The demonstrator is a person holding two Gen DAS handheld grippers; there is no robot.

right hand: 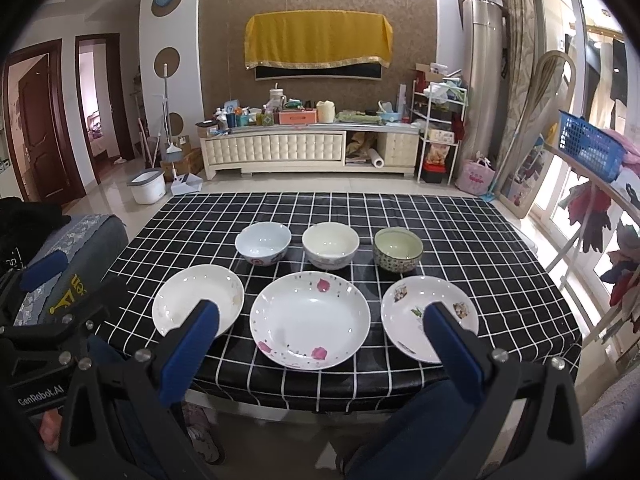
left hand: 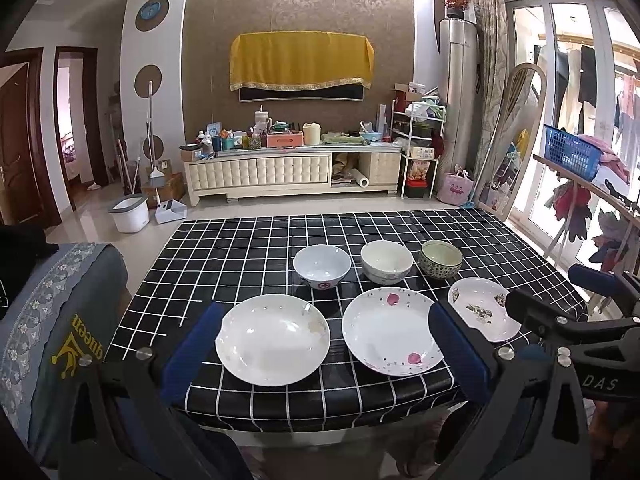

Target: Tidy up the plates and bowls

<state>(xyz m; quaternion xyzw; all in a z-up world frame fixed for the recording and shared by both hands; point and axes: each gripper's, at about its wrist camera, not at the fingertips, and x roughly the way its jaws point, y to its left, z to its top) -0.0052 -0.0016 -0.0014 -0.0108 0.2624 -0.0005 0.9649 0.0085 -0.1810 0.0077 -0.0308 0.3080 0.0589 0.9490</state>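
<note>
Right wrist view shows both grippers (right hand: 320,338) released above hard, slippery, breakable plates (right hand: 310,320) and bowls (right hand: 330,245); I would grip each by its rim.

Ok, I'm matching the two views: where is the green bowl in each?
Left wrist: green bowl, right of centre, last in the bowl row.
Right wrist: green bowl, right of centre, behind the right plate.
Shared landmark: yellow cloth on the wall.

The left gripper (left hand: 324,344) is held level, its blue-padded jaws spread wide. The right gripper (right hand: 320,340) hovers alongside, jaws equally wide apart.
</note>
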